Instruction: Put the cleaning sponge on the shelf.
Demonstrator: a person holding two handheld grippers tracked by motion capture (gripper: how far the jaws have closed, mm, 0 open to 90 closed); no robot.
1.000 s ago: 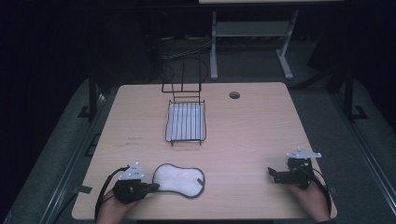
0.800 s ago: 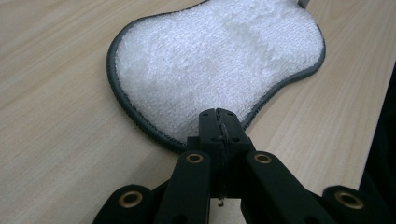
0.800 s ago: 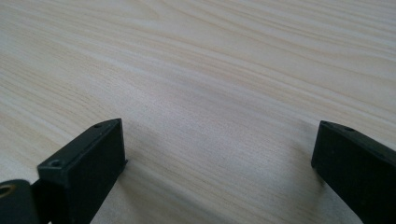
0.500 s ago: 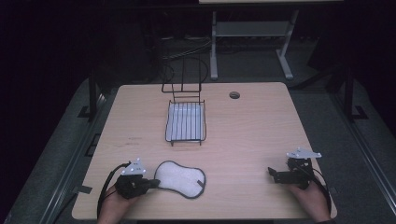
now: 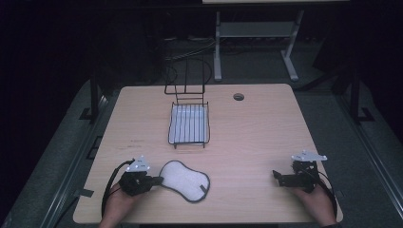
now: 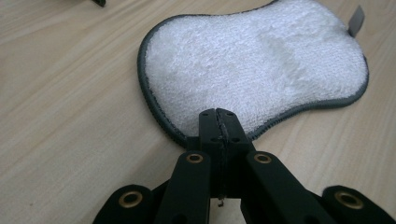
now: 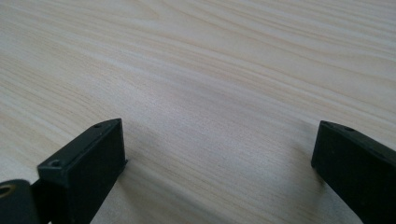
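The left gripper (image 6: 218, 122) has its jaws pressed together, with no gap between the tips, and they sit at the near edge of the white pad (image 6: 254, 65); its dark grey rim runs right under the tips, but whether a pinch of that edge is caught between them cannot be told. From the jaws the pad spreads away forward and to the right, lying flat on the wooden surface (image 6: 70, 116), with a small grey tag at its far right end. In the high view the same gripper (image 5: 154, 180) lies low on the surface in the person's left hand (image 5: 119, 204), its tips touching the left end of the pad (image 5: 184, 179). The right gripper (image 7: 219, 154) has its jaws standing wide apart, and between and ahead of them is bare wood grain. In the high view it (image 5: 277, 176) rests near the front right of the surface, well apart from the pad. Far beyond both sets of jaws, a wire rack (image 5: 189, 124) stands at the middle of the surface.
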